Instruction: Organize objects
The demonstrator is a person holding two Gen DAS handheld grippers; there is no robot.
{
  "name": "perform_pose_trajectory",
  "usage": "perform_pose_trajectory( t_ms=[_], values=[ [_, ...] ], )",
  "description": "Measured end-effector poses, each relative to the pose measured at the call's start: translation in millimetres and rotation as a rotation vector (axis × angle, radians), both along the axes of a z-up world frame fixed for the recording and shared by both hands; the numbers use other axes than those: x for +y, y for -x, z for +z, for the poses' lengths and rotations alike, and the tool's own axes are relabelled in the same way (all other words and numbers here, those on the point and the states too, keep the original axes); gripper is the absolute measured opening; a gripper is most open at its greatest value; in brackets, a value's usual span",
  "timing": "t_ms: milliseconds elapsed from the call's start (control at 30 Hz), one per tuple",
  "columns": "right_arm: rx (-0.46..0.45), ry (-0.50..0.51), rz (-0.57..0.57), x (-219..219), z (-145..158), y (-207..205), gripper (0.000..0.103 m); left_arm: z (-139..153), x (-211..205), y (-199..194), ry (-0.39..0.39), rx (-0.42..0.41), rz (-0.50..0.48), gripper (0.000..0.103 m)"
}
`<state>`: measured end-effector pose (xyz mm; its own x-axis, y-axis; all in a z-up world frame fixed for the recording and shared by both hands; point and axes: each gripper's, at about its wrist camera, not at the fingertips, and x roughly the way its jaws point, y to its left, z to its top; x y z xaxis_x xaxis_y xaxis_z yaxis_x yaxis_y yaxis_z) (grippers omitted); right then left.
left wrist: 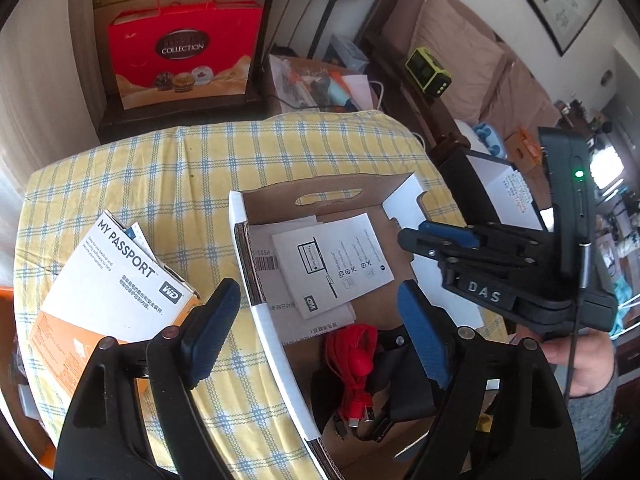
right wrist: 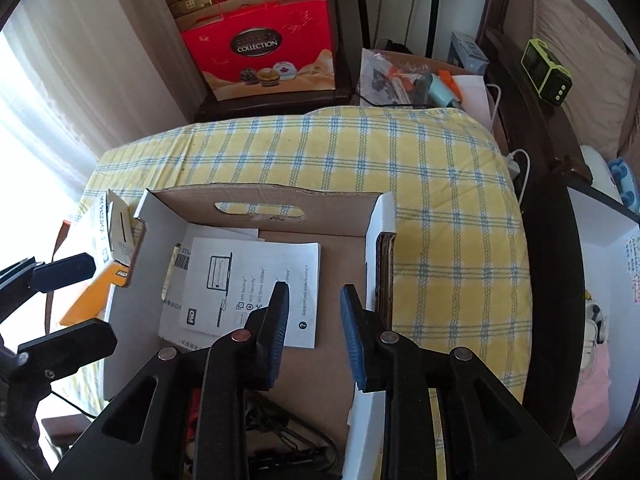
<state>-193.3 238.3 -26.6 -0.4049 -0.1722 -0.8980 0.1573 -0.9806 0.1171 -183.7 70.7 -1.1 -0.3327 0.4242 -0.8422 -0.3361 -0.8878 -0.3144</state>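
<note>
An open cardboard box (left wrist: 276, 332) stands on a yellow checked cloth; it also shows in the right wrist view (right wrist: 376, 240). Inside lie WD paper leaflets (left wrist: 332, 260), a red cable (left wrist: 354, 364) and a black item. A white and orange My Passport box (left wrist: 116, 284) lies on the cloth to the left of the cardboard box. My left gripper (left wrist: 316, 332) is open and empty, straddling the box's left wall. My right gripper (right wrist: 314, 336) is open and empty above the leaflets (right wrist: 256, 280), near the box's right wall; it also shows in the left wrist view (left wrist: 432, 240).
A red gift bag (left wrist: 184, 60) stands on a dark stand behind the table. A cluttered side table (right wrist: 412, 76) and a green device (right wrist: 546, 76) sit at the back right. A sofa runs along the right. The cloth (right wrist: 452, 216) lies right of the box.
</note>
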Motion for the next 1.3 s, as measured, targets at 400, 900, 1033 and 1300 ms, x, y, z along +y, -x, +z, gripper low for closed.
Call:
perform_pose_trajectory(
  t_ms=[400,900,1033,1300],
  values=[
    [0.034,-0.037,-0.062,47,17,-33,0.042,3,-43,-12,0.125,0.081,0.077,0.088],
    [0.007,0.024,-0.050,47,5,-62,0.044,-16,-116,-21,0.240,0.087,0.204,0.088],
    [-0.013,0.023,-0.046,44,-7,-62,0.030,-27,-132,-21,0.231,0.086,0.201,0.088],
    [-0.016,0.056,-0.031,37,-13,-61,0.014,-43,-150,-16,0.229,0.076,0.200,0.088]
  ],
)
